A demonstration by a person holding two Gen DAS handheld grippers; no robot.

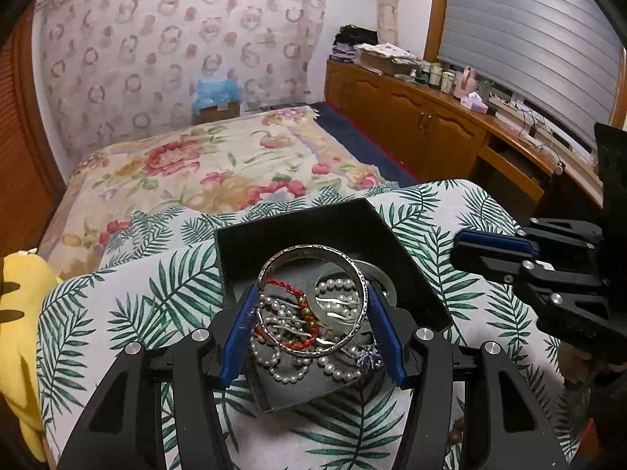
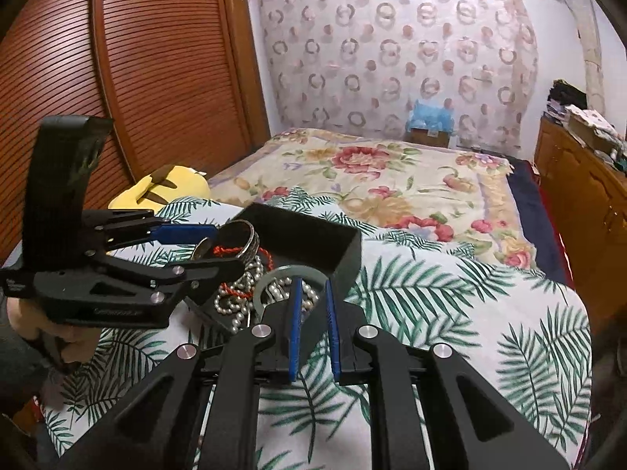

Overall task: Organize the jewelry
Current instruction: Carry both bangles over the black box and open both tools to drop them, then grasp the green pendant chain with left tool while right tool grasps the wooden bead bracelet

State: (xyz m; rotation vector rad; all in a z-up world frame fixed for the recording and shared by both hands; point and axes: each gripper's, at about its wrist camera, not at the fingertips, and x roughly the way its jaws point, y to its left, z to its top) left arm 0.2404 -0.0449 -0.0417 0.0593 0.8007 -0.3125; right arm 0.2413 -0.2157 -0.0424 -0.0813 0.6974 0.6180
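Note:
My left gripper (image 1: 312, 293) is shut on a silver bangle (image 1: 309, 250), its blue pads pressing on both sides of the ring. It holds the bangle tilted just above an open black box (image 1: 298, 223). In the box lie pearl strands (image 1: 274, 356), a red cord bracelet (image 1: 286, 286) and a pale jade bangle (image 1: 386, 278). My right gripper (image 1: 456, 246) hovers to the right of the box. In the right wrist view the right gripper (image 2: 312, 286) has its pads nearly together and empty, over the jade bangle (image 2: 282, 271). The left gripper (image 2: 213, 248) holds the silver bangle (image 2: 245, 243) there too.
The box (image 2: 313, 246) sits on a leaf-print cloth (image 1: 117, 305) at the foot of a floral bed (image 1: 196, 164). A yellow plush toy (image 1: 19, 293) lies at the left. Wooden cabinets (image 1: 411, 117) line the right side, and a louvred wardrobe door (image 2: 117, 78) the left. A hand (image 2: 23, 321) holds the left gripper.

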